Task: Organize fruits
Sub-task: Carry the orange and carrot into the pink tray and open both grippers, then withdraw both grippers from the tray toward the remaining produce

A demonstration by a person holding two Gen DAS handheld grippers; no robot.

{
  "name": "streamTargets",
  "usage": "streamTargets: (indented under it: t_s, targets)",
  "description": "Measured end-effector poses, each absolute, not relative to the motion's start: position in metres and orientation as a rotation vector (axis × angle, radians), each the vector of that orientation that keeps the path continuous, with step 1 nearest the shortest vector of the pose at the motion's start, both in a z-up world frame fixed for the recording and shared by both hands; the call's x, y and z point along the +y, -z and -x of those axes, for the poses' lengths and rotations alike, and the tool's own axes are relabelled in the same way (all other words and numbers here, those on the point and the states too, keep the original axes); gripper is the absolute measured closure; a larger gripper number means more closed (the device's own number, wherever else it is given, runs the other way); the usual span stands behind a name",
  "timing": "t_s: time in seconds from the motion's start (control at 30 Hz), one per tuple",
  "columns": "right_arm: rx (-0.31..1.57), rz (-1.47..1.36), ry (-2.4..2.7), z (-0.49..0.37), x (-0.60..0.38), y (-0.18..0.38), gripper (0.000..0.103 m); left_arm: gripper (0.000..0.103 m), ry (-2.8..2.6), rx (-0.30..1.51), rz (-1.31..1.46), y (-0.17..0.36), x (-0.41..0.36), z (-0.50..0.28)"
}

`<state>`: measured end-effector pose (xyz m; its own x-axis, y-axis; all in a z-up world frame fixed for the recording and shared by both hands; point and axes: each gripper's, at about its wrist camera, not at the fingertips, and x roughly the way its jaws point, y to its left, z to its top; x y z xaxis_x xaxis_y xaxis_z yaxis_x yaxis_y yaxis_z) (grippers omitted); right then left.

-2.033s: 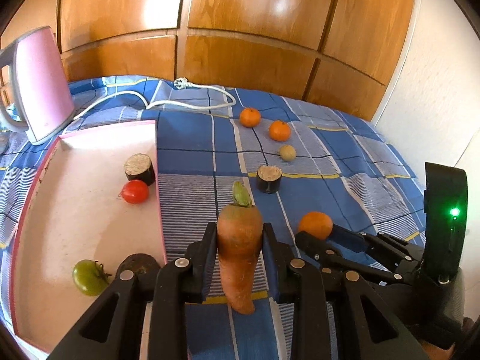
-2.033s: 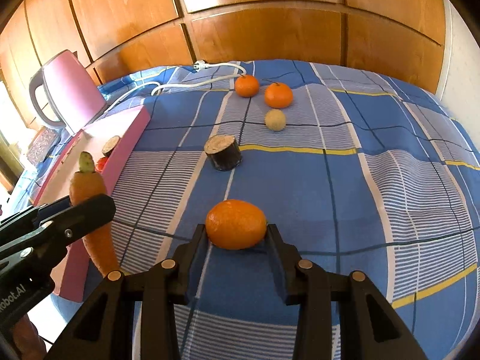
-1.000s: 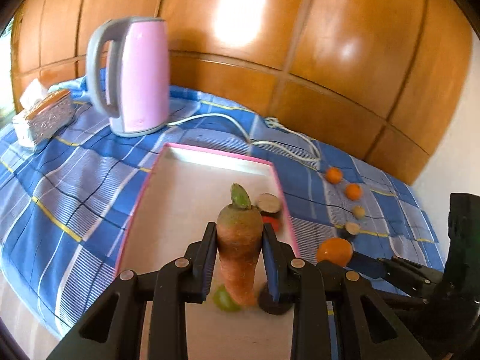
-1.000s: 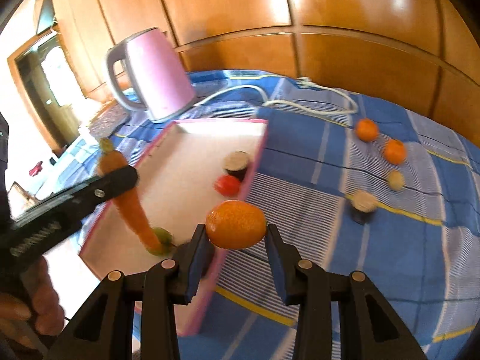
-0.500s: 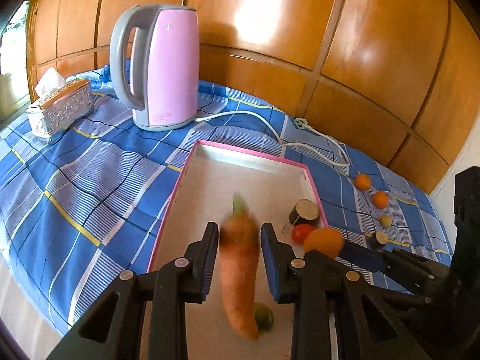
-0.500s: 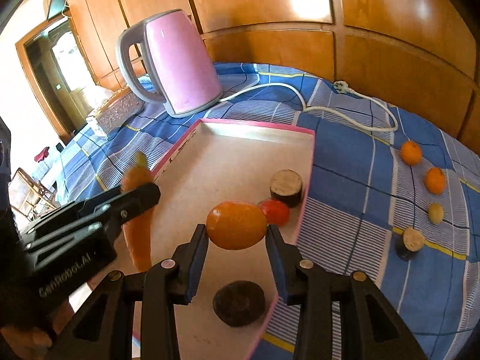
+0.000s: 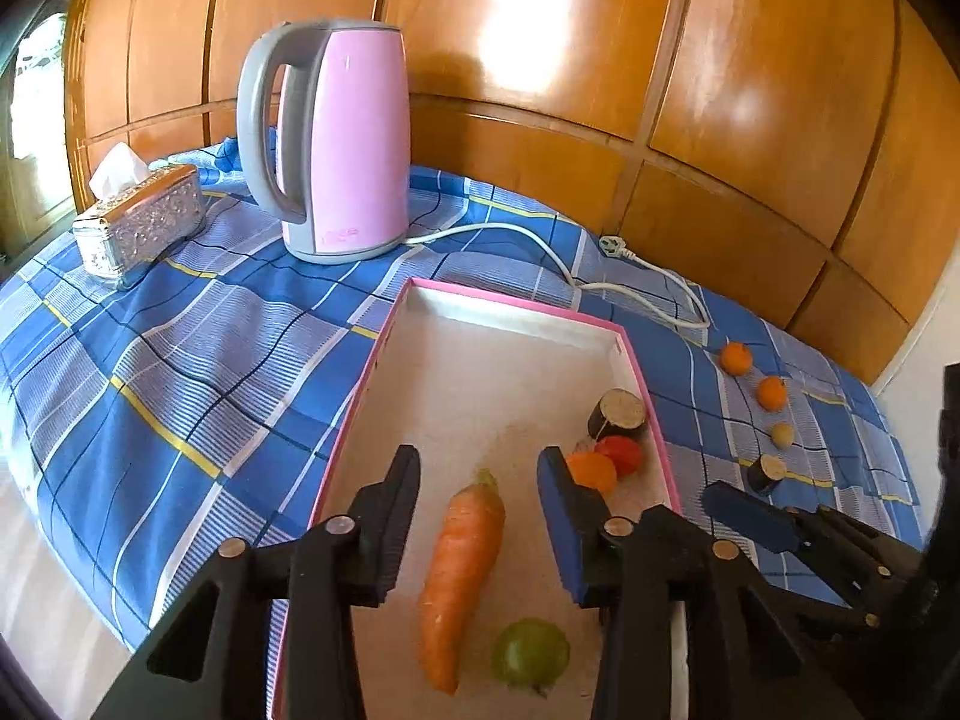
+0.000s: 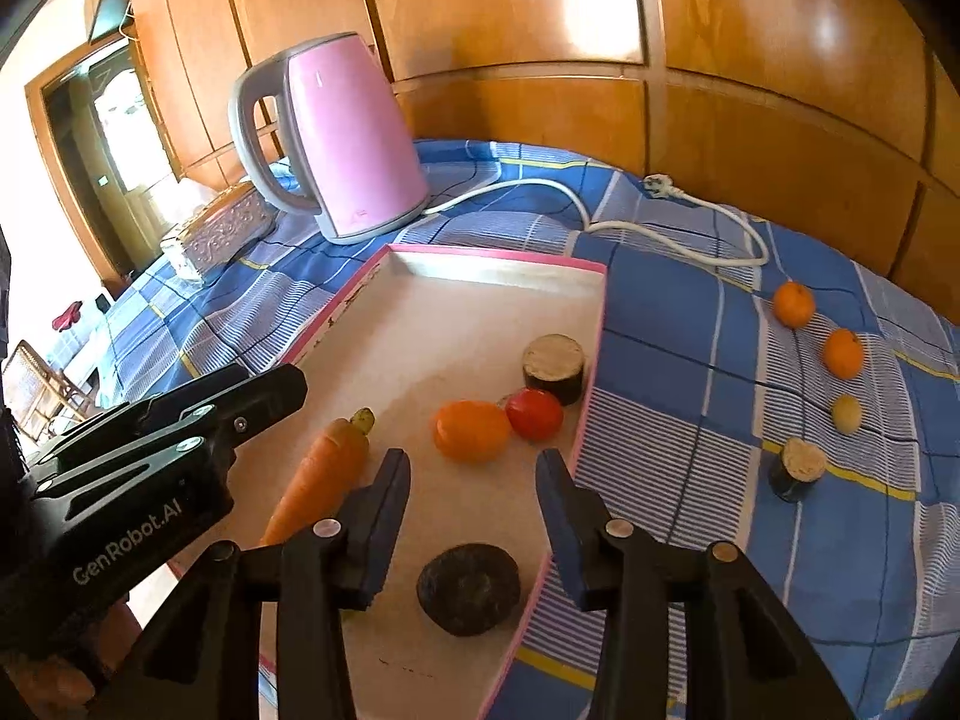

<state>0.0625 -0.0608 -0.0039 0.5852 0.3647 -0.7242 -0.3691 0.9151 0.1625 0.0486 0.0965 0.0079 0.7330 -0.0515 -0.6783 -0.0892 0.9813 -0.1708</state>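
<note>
The carrot [image 7: 459, 564] lies free on the floor of the pink-rimmed tray [image 7: 651, 420], low in the left wrist frame, beside a green tomato [image 7: 531, 651] — the left gripper [image 7: 478, 504] has just been opening, its fingers apart on either side without touching. The orange [image 8: 472, 429] rests in the tray touching a red tomato [image 8: 534, 414]; the right gripper [image 8: 474, 501] has just opened too, nothing between its fingers. A pink kettle [image 7: 336, 138] stands beyond, upper left.

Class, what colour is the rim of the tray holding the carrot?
Pink; the tray rim shows best in the right wrist view.
</note>
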Motion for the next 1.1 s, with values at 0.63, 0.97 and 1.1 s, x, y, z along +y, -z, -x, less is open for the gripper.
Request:
streamTargets:
  t_s: [0.63, 0.97, 1.1]
  targets:
    - [0.727, 0.060, -0.314, -0.032, -0.086, -0.008, 0.032, 0.036, -0.021, 0.706, 0.163, -0.015, 0.079, -0.026]
    - [0.756, 0.014, -0.331, -0.029, -0.109, -0.013, 0.032, 0.035, -0.012, 0.691, 0.127, -0.019, 0.068, -0.018]
    - [0.772, -0.018, -0.286, -0.030, -0.126, -0.011, 0.032, 0.035, -0.001, 0.687, 0.115, -0.020, 0.062, -0.014]
